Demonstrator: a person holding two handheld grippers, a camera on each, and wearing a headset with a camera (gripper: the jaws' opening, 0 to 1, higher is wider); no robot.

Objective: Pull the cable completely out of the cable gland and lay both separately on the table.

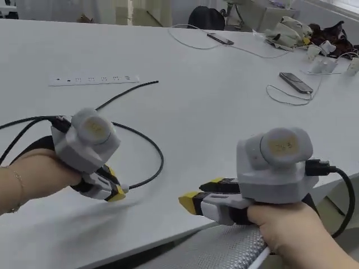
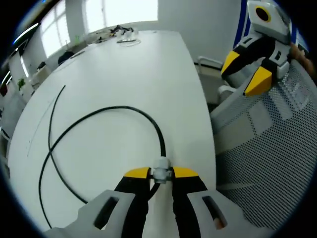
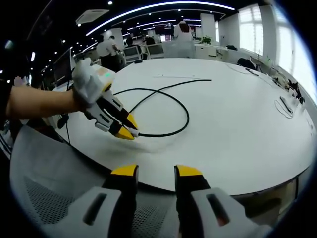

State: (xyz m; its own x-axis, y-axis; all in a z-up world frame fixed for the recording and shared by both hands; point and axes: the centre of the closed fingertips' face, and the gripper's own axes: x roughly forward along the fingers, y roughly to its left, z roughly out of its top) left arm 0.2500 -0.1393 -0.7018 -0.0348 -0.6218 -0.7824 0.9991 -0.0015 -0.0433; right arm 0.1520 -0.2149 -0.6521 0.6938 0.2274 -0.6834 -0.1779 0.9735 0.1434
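Black cable (image 2: 124, 107) looped across the white table (image 1: 224, 112), ending in the cable gland (image 2: 161, 172) — clamped, half-covered, in the left gripper (image 1: 116, 194). Right gripper (image 3: 156, 171) parted, empty, above mesh chair (image 2: 277, 148) — power strip (image 1: 92, 79) beyond.

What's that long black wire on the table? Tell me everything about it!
The cable is thin, black and looks rubbery. It lies on the white table, curled into one big loop that crosses over itself. Its free end rests near a white power strip. The other end runs into a small whitish cable gland, which the left gripper pinches between its yellow-tipped jaws. The open right gripper is not touching it.
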